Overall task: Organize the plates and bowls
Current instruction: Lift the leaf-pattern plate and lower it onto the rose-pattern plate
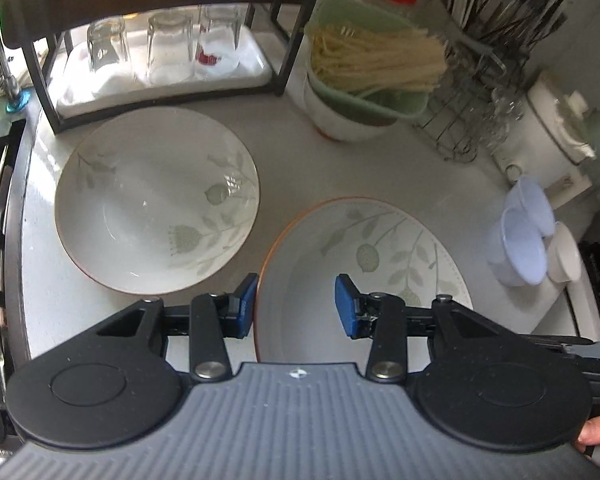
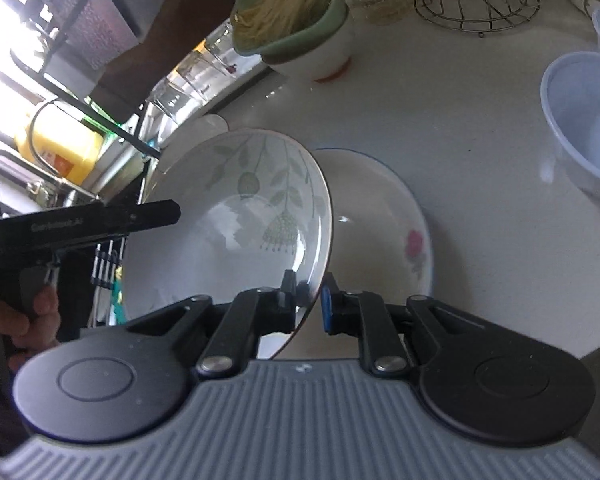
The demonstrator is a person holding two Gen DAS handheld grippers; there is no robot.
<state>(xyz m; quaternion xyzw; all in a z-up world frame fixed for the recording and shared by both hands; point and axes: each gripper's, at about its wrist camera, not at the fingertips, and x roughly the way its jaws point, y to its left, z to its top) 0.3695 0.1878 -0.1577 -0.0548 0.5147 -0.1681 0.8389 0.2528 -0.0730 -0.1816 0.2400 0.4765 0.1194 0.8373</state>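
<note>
I am pinching the rim of the glazed white leaf-patterned ceramic plate [image 2: 236, 216] with my right gripper [image 2: 306, 300], tilted above the rose-printed white plate [image 2: 396, 232]; it is looking slippery, heavy, breakable. My left gripper [image 1: 296, 304] is hanging unclenched, empty.

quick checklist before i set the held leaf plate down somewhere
1. Right hand-held gripper clamped on the held leaf plate at its rim: ok
2. Held leaf plate tilted, lifted off the counter: ok
3. Left hand-held gripper open and gripping nothing: ok
4. Second leaf plate lies flat with nothing in it: ok
5. Gap between the held plate and the rose plate behind it: cannot tell
</note>
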